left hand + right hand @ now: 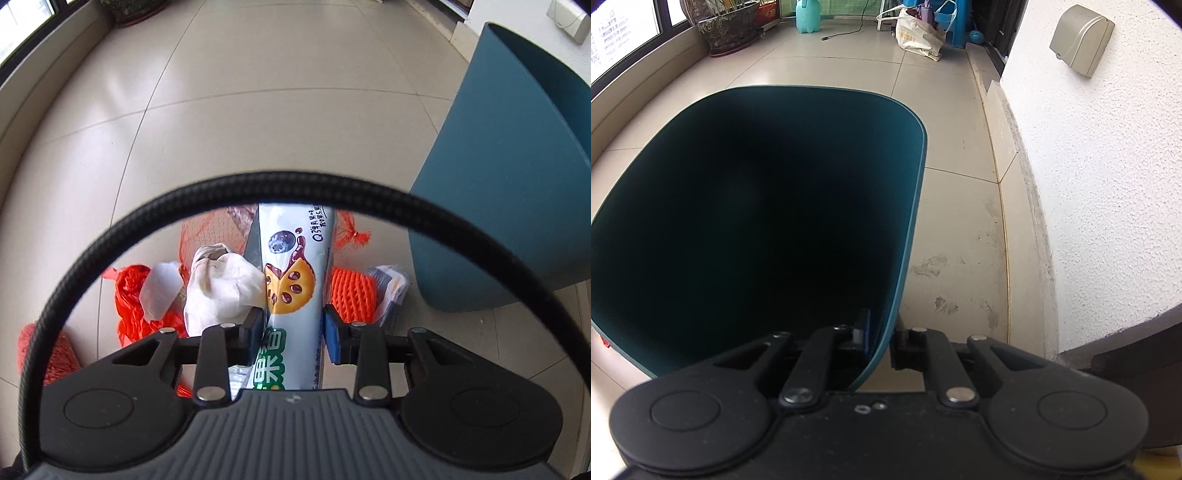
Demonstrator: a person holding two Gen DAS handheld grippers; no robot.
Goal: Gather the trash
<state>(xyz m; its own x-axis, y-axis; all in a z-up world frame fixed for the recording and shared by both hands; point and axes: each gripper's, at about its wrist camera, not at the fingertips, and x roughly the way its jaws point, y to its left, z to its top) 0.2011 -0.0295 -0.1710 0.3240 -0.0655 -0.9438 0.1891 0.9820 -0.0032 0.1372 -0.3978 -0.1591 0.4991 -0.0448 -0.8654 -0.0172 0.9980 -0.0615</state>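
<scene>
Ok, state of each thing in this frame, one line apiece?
Left gripper: jaws shut on the snack wrapper.
Snack wrapper: held, lifted above the pile.
Trash pile: on the floor, uncollected.
Right gripper: jaws clamp the bin wall.
Teal bin: upright, open-topped; inside too dark to judge.

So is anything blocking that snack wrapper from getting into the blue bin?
Nothing visible. The left gripper holds the snack wrapper; the blue bin stands to its right, and its mouth looks open.
</scene>
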